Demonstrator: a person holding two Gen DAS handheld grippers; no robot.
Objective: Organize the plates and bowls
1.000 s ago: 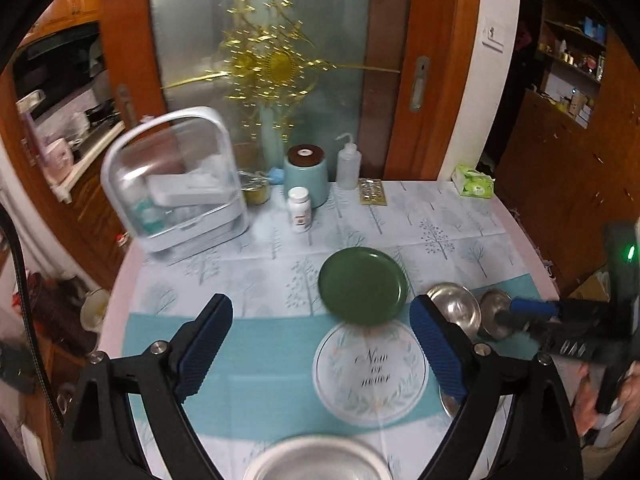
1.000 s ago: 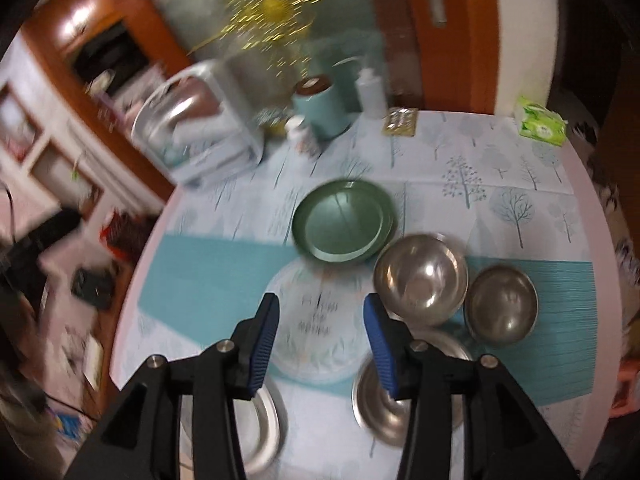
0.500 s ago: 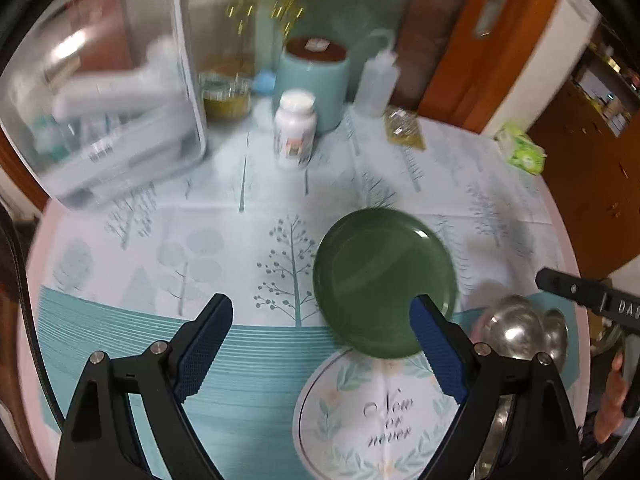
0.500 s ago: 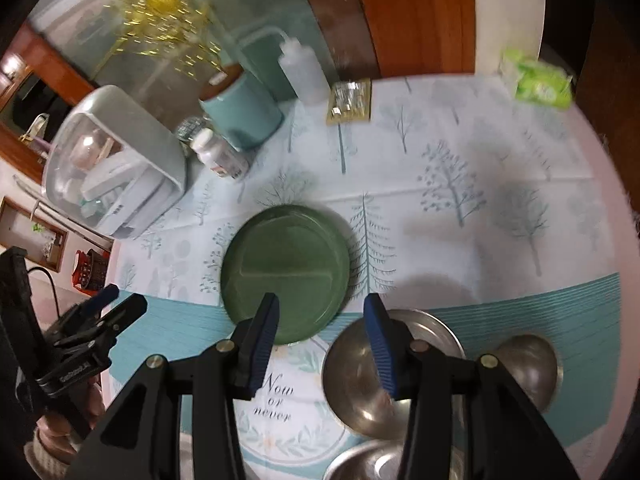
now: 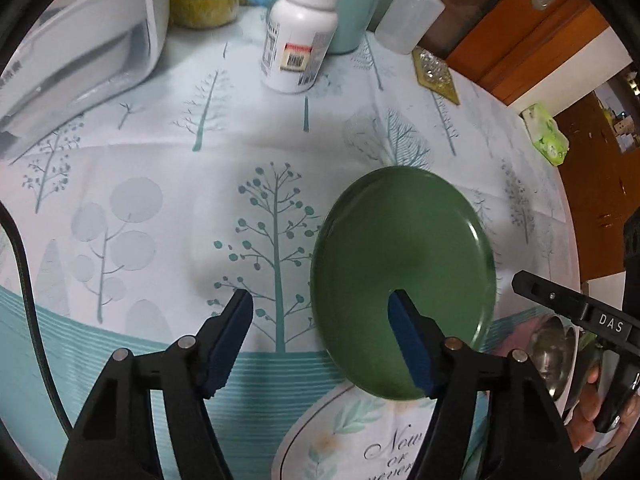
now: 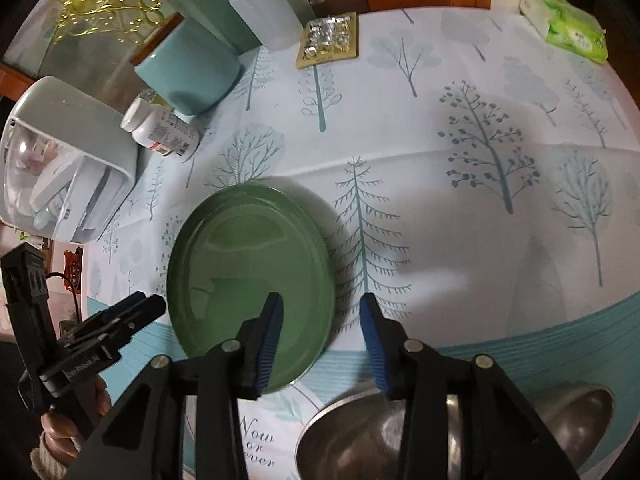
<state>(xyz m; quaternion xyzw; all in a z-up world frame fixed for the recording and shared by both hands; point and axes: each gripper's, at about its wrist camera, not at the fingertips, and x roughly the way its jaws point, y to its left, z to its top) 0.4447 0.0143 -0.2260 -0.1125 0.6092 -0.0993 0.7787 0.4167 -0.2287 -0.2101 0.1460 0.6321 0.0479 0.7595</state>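
Two open grippers, left gripper (image 5: 320,312) and right gripper (image 6: 320,316), have moved closer, straddling opposite rims of the green plate (image 5: 404,276).

One green plate (image 6: 248,280), two steel bowls (image 6: 360,436) (image 6: 576,420), one pill bottle (image 5: 298,36), one squeeze bottle (image 6: 264,8), one teal canister (image 6: 188,68)

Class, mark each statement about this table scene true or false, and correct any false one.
1. The green plate is empty. True.
2. Both grippers are shut. False: the left gripper and right gripper are both open.
3. The white pill bottle stands upright. True.
4. The green plate lies fully on the round placemat. False: only its near edge overlaps the placemat.
5. The right gripper holds a steel bowl. False: it holds nothing.
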